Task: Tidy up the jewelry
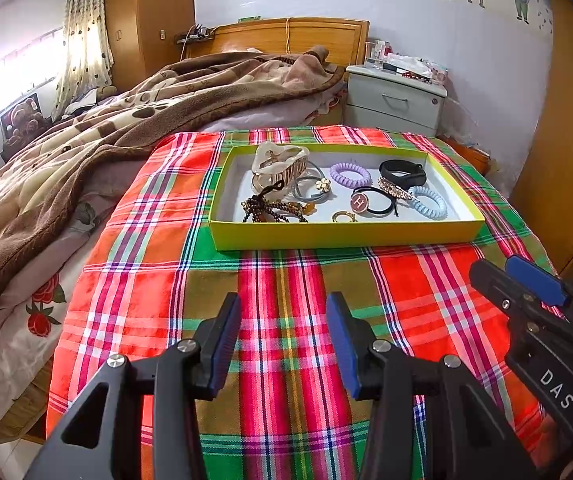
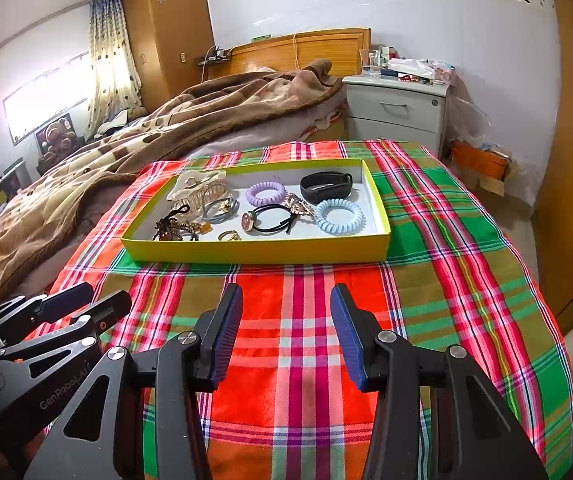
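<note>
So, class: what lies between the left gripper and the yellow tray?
Only bare plaid cloth separates the open left gripper from the tray; the left wrist view shows it best.

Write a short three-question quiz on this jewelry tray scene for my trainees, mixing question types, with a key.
1. True or false: the left hand-held gripper holds a hair tie.
2. Which coil tie lies nearest the tray's right wall? A purple coil tie B blue coil tie
3. Fill in: the tray rests on a ____ cloth.

Key: 1 false, both it and the right hand-held gripper are open and empty; 2 B; 3 plaid.
</note>
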Demonstrator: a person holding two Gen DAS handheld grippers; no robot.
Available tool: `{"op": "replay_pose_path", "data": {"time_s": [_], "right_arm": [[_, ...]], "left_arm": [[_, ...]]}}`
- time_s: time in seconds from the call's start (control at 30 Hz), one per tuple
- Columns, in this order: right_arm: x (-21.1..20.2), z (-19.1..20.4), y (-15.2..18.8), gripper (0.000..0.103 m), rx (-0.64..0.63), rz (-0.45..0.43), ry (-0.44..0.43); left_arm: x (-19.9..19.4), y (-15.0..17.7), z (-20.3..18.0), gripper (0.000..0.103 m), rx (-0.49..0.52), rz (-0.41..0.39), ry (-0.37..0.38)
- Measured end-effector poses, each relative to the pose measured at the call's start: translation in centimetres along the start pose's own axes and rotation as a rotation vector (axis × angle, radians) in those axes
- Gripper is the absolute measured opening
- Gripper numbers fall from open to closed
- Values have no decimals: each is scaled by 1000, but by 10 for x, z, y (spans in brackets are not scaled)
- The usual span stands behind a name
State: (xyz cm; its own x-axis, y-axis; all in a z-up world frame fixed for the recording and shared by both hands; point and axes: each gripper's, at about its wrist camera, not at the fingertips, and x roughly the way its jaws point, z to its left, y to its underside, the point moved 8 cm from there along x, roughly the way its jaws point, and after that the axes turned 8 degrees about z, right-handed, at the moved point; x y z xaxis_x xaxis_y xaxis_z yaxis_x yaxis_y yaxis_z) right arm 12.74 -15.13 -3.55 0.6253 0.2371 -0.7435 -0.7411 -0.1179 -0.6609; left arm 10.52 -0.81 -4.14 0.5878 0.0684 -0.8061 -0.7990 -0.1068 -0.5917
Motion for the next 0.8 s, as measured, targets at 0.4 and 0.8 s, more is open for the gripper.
{"op": "replay_pose_path", "data": {"time_s": [0.4, 0.8], "right_arm": [[0, 1, 0, 46, -2, 1, 2], [-1, 2, -1, 46, -2, -4, 2]], "left_arm": [[1, 0, 0, 46, -1, -1, 0], [-3, 0, 2, 46, -2, 0, -4]]}}
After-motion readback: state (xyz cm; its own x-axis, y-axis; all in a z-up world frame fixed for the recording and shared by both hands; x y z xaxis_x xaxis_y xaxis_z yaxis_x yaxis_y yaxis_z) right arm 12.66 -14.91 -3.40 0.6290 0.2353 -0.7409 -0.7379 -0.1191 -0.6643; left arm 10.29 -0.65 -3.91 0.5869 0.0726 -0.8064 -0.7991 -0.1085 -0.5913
